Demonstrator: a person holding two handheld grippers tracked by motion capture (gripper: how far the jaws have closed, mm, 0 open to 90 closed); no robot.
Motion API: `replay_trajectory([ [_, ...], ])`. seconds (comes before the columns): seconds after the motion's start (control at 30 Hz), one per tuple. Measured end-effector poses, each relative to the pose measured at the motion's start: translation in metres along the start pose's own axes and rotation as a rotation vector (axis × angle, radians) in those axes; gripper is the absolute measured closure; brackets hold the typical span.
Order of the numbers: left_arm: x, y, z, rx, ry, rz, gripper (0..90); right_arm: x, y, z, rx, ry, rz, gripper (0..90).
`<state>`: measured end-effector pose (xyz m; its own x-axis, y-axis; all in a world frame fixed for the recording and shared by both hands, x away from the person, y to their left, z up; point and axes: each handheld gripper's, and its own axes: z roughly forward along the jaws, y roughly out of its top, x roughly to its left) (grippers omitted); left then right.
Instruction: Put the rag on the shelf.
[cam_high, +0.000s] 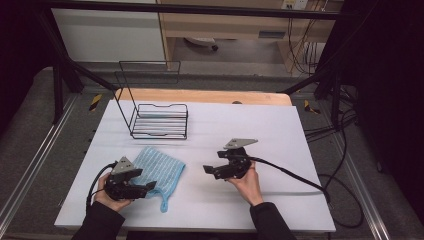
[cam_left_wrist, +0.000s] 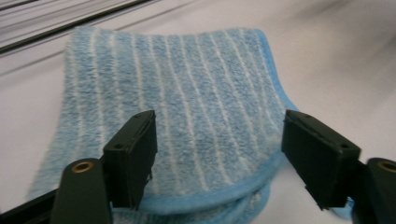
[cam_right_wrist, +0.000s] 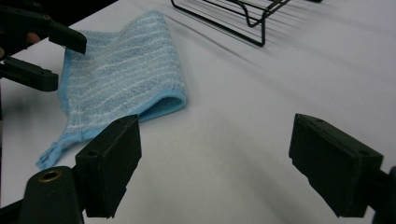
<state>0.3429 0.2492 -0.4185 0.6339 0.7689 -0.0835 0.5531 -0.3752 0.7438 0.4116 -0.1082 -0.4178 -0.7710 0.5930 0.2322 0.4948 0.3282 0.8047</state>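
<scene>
The blue cloth (cam_high: 159, 171) lies folded on the white worktop (cam_high: 280, 135), in the lower left of the high view. The left tool (cam_high: 150, 188) is at its near edge, jaws wide apart, gripping nothing. The right tool (cam_high: 208, 170) is open too, off to the cloth's right. To fold neatly, pinch a corner and lift slowly. The wire rack (cam_high: 159, 120) stands farther back, out of the way.

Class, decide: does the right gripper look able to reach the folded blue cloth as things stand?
Probably yes: the right gripper stands open, and bare white table lies between it and the blue cloth. The left gripper sits at the cloth's far side.
</scene>
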Motion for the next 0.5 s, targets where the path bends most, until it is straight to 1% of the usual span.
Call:
replay_trajectory([
  [0.07, 0.003, 0.000, -0.002, -0.012, 0.003, -0.005, 23.5, 0.004, 0.005, 0.011, 0.002, 0.005, -0.010, 19.1],
  [0.1, 0.005, -0.001, -0.003, -0.013, 0.003, -0.002, 22.4, 0.006, 0.007, 0.016, 0.002, 0.013, -0.006, 19.8],
  [0.13, 0.007, -0.001, -0.004, -0.018, 0.003, -0.009, 20.7, 0.010, 0.011, 0.028, 0.001, 0.025, -0.003, 22.9],
  [0.17, 0.008, -0.001, -0.005, -0.022, 0.001, -0.008, 20.7, 0.010, 0.011, 0.028, 0.001, 0.025, -0.003, 22.9],
  [0.23, 0.013, -0.002, -0.006, -0.019, -0.002, -0.006, 18.5, 0.012, 0.015, 0.039, 0.004, 0.031, -0.010, 26.4],
  [0.27, 0.015, -0.002, -0.006, -0.020, -0.002, -0.011, 16.7, 0.013, 0.017, 0.050, 0.012, 0.039, -0.015, 33.4],
  [0.3, 0.016, -0.002, -0.007, -0.021, -0.001, -0.015, 16.7, 0.013, 0.017, 0.050, 0.012, 0.039, -0.015, 33.4],
  [0.33, 0.019, -0.002, -0.008, -0.025, 0.004, -0.022, 16.2, 0.013, 0.018, 0.063, 0.025, 0.054, 0.000, 37.3],
  [0.37, 0.020, -0.002, -0.008, -0.026, 0.006, -0.030, 15.9, 0.013, 0.019, 0.069, 0.031, 0.059, 0.001, 40.6],
  [0.43, 0.023, -0.003, -0.009, -0.027, 0.014, -0.036, 15.4, 0.013, 0.019, 0.083, 0.051, 0.082, 0.016, 46.7],
  [0.47, 0.025, -0.003, -0.010, -0.029, 0.020, -0.041, 15.2, 0.014, 0.020, 0.089, 0.063, 0.089, 0.008, 49.8],
  [0.5, 0.026, -0.003, -0.010, -0.032, 0.019, -0.049, 15.2, 0.014, 0.020, 0.089, 0.063, 0.089, 0.008, 49.8],
])
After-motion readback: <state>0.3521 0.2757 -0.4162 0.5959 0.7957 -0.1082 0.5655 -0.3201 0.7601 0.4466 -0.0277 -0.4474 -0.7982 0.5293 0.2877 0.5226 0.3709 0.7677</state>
